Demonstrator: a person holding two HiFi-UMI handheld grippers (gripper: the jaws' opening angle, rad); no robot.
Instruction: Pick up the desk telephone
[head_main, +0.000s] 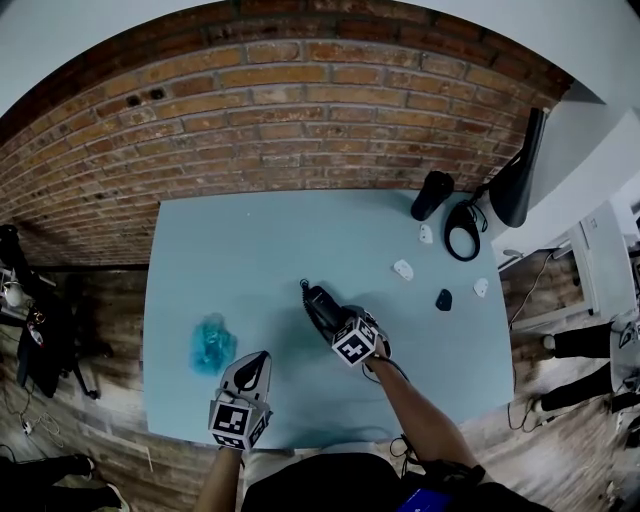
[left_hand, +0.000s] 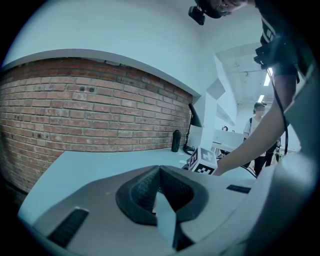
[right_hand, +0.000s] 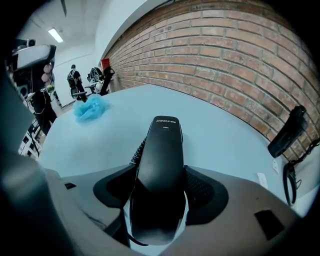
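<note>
Nearest the front edge of the pale blue table (head_main: 180, 420), the left gripper (head_main: 259, 360) rests with its jaws drawn together and nothing between them; its own view shows the dark pads (left_hand: 142, 187) meeting at the tip. Just to its left lies a crumpled blue clump (head_main: 212, 343), apart from the jaws. A little farther in and to the right, the right gripper (head_main: 326, 313) is clamped on the desk telephone (head_main: 316, 298), a black handset that runs lengthwise between the two pads and sticks out past them toward the wall. A coiled cord (right_hand: 138, 148) shows along its left side. Whether the handset is clear of the tabletop cannot be told. Beyond it to the right, well apart from it, small pieces are scattered: a white one (head_main: 403, 269), a dark one (head_main: 444, 299), another white one (head_main: 481, 287) near the right edge and one more (head_main: 426, 234) farther back. At the far right corner stand a black bottle (head_main: 432, 195), a black looped cable (head_main: 462, 231) beside it, and a black lamp (head_main: 520, 168) leaning past the edge. A brick wall (head_main: 300, 110) closes the far side.
</note>
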